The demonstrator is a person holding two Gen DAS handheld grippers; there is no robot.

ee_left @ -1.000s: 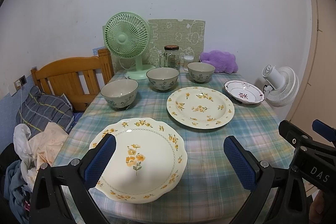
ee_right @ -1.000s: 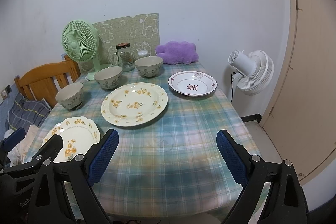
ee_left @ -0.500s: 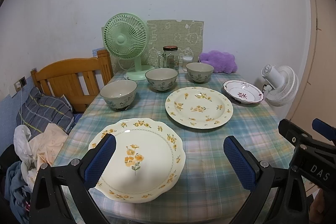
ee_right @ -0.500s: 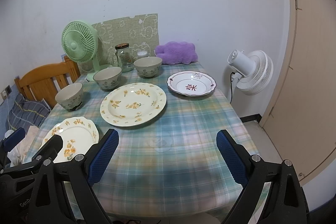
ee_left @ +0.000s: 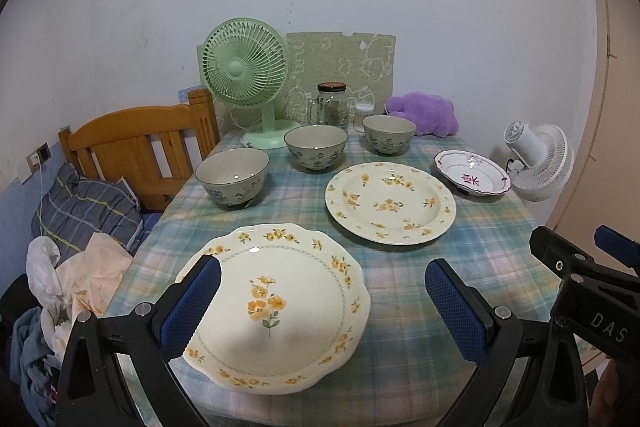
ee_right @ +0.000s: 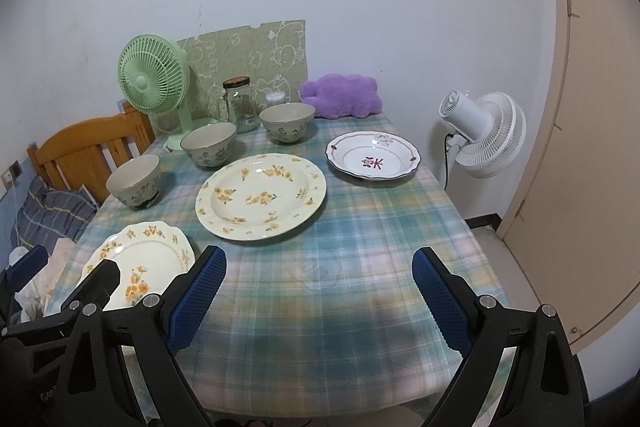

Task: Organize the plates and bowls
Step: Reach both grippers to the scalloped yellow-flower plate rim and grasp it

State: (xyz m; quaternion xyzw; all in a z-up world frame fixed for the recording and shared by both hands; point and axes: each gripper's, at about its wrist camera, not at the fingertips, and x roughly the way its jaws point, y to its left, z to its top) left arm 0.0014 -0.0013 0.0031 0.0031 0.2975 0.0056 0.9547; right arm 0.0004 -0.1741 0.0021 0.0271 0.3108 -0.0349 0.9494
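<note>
In the left wrist view the left hand-held gripper [ee_left: 320,301] hangs released over the scalloped plate [ee_left: 276,301] at the bench's [ee_left: 400,367] near edge, nothing gathered yet, while the right wrist view shows the right hand-held gripper [ee_right: 318,293] released above bare cloth, so the next move is probably closing on a plate rim.

Left claw [ee_left: 320,303] held low and level, blue-padded fingers [ee_left: 191,307] spread wide, nothing between them. Right claw [ee_right: 320,301] likewise gaping, pads [ee_right: 442,303] far apart and gripping nothing. Both side by side, pointing forward, right claw's black frame visible at the left view's right edge, left claw's frame at the right view's left edge.
</note>
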